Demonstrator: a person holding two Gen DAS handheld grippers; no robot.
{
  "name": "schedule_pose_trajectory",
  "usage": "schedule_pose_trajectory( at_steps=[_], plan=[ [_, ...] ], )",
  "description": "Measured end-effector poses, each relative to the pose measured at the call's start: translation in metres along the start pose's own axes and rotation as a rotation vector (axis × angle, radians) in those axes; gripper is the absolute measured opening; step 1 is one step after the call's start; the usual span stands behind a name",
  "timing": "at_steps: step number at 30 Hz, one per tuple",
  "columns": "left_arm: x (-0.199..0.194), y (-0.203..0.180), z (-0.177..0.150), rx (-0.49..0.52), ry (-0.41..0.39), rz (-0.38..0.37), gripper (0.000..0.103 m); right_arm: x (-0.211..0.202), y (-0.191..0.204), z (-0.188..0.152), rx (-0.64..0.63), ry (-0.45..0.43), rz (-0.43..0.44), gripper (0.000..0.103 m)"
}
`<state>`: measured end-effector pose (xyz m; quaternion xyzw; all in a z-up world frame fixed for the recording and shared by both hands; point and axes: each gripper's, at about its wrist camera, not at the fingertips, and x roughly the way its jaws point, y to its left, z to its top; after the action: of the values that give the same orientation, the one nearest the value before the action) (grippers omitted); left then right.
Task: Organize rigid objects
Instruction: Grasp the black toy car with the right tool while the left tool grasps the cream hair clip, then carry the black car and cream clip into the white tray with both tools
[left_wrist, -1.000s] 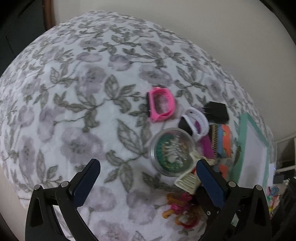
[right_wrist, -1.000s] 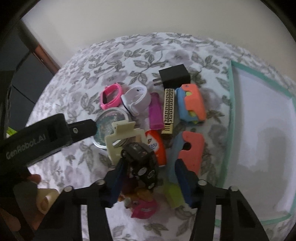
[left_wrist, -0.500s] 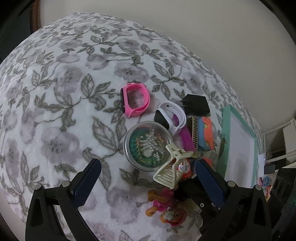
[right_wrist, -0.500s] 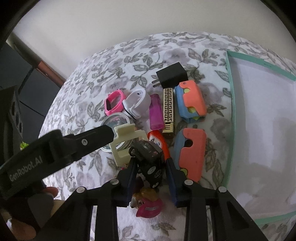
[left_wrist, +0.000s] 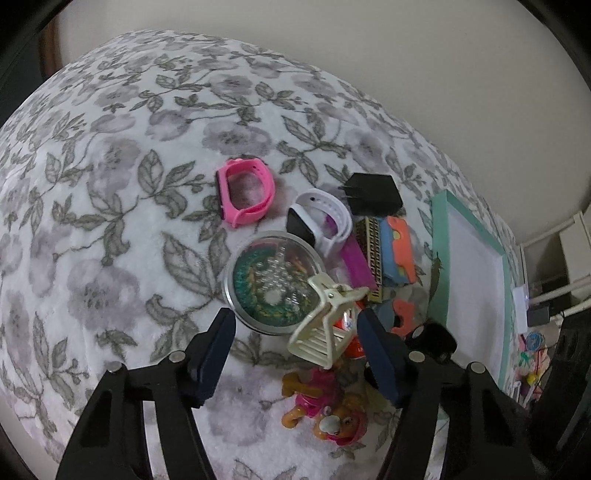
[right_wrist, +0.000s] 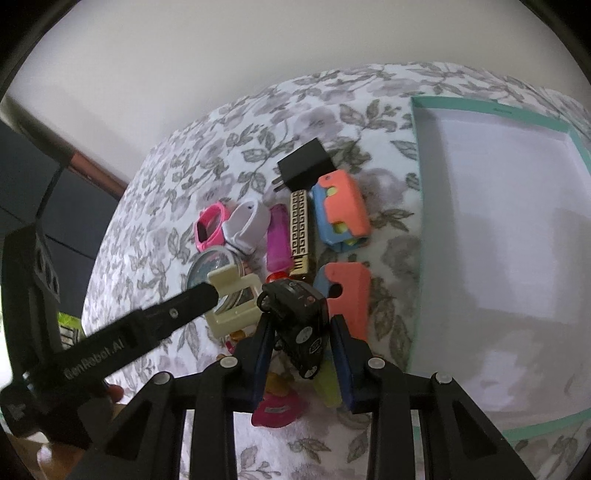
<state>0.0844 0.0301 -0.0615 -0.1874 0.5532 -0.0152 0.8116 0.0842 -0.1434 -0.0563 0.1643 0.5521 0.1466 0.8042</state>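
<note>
Right wrist view: right gripper (right_wrist: 301, 341) clamped on the black toy car (right_wrist: 297, 323), pads pressing both its sides.
Left gripper (left_wrist: 295, 343): jaws have just been closing, not pressing anything – the cream hair clip (left_wrist: 327, 326) sits between them, nearer the right pad.
Clutter: clip leans on the round tin (left_wrist: 273, 282); pink watch (left_wrist: 245, 197) farther left.
Tray (right_wrist: 417, 221): teal rim, right of the pile on the floral cloth (left_wrist: 110, 221).
</note>
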Motion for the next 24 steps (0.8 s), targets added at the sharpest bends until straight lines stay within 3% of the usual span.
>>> schedule_pose_trajectory(
  at_steps=[6, 14, 19, 24],
  plan=[
    [0.004, -0.015, -0.004, 0.086, -0.002, 0.022, 0.049, -0.007, -0.009, 0.002, 0.03, -0.014, 0.009, 0.033],
    [0.009, -0.035, -0.009, 0.203, -0.029, 0.081, 0.047, -0.009, -0.011, 0.0, 0.032, -0.013, 0.007, 0.033],
    [0.012, -0.043, -0.012, 0.269, -0.048, 0.147, 0.032, -0.01, -0.012, 0.0, 0.028, -0.015, 0.0, 0.033],
    [0.009, -0.041, -0.013, 0.273, -0.054, 0.147, 0.03, -0.012, -0.015, -0.001, 0.033, -0.016, -0.001, 0.033]
  ],
)
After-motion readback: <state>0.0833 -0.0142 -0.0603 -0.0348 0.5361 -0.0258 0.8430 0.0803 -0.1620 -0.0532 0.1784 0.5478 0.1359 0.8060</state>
